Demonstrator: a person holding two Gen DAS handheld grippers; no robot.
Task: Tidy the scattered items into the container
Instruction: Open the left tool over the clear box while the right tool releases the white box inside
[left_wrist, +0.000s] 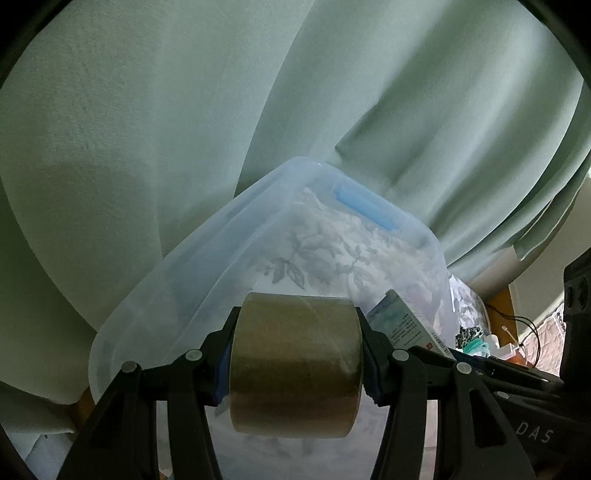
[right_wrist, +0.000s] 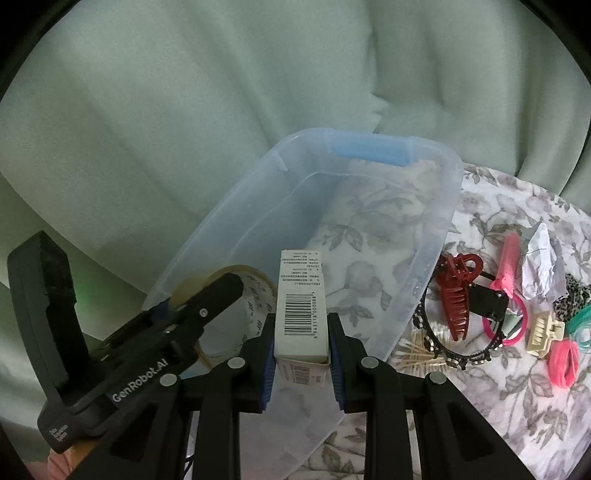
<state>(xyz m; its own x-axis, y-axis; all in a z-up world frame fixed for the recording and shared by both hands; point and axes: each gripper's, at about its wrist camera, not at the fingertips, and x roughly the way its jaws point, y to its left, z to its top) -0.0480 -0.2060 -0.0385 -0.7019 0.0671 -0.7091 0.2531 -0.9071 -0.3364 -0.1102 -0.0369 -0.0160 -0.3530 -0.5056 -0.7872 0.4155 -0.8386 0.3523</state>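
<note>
The left gripper (left_wrist: 295, 365) is clamping a roll of brown tape (left_wrist: 295, 363) and the right gripper (right_wrist: 302, 354) is pinching a small barcoded box (right_wrist: 301, 306), both hanging over the near rim of the clear container (right_wrist: 424, 258).

A pale green curtain (right_wrist: 184, 92) hangs behind a floral-clothed, seemingly wooden table (right_wrist: 517, 387).

A home: green curtain (right_wrist: 184, 110), floral tablecloth (right_wrist: 517, 387), scattered hair clips (right_wrist: 458, 295)
</note>
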